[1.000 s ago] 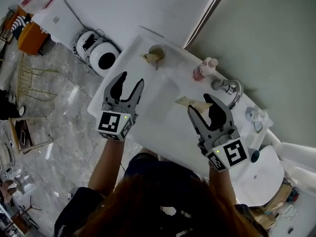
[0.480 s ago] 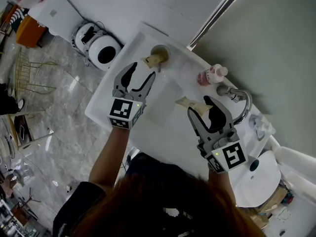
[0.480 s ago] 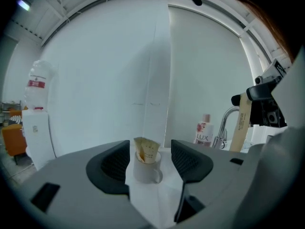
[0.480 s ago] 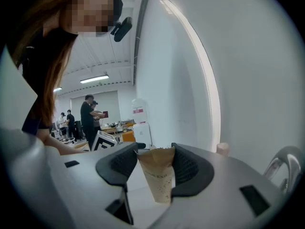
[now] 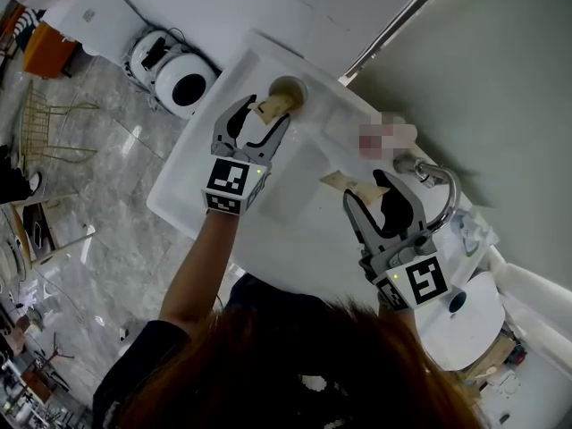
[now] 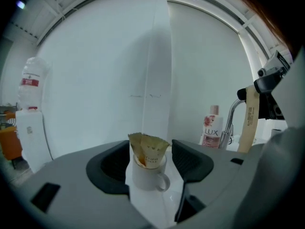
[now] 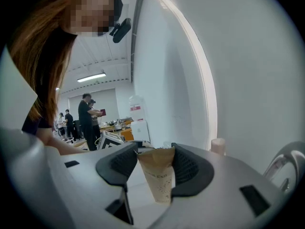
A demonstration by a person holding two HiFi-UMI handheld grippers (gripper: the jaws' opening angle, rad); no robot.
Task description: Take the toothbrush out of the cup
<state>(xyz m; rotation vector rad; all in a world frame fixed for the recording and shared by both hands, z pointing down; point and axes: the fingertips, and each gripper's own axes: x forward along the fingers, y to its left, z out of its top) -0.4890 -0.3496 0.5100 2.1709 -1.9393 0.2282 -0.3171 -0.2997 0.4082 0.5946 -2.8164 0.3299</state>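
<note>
A white cup point(image 5: 290, 88) stands at the far corner of the white washstand point(image 5: 192, 195) with brown paper toothbrush packets point(image 5: 268, 107) sticking out of it. My left gripper point(image 5: 261, 116) reaches up to it, and its jaws have just been opening. In the left gripper view the cup point(image 6: 147, 174) and its packets point(image 6: 148, 149) sit between the open pads of my left gripper point(image 6: 151, 162), which do not press on them. My right gripper point(image 5: 365, 189) is over the basin, shut on another paper-wrapped toothbrush point(image 5: 342, 182); in the right gripper view this toothbrush packet point(image 7: 160, 178) is pinched between the pads of the gripper point(image 7: 151, 168).
A chrome tap point(image 5: 433, 173) and a pink bottle point(image 6: 211, 130) stand at the basin's far right. The sunken basin point(image 5: 299, 199) lies between my grippers. A round white device point(image 5: 183, 83) sits on the floor to the left. Several people point(image 7: 88, 120) stand in the background.
My left gripper has moved up the picture from the washstand's left side to the cup, and its jaws stand wider. My right gripper has shifted only slightly, with the packet in it.
</note>
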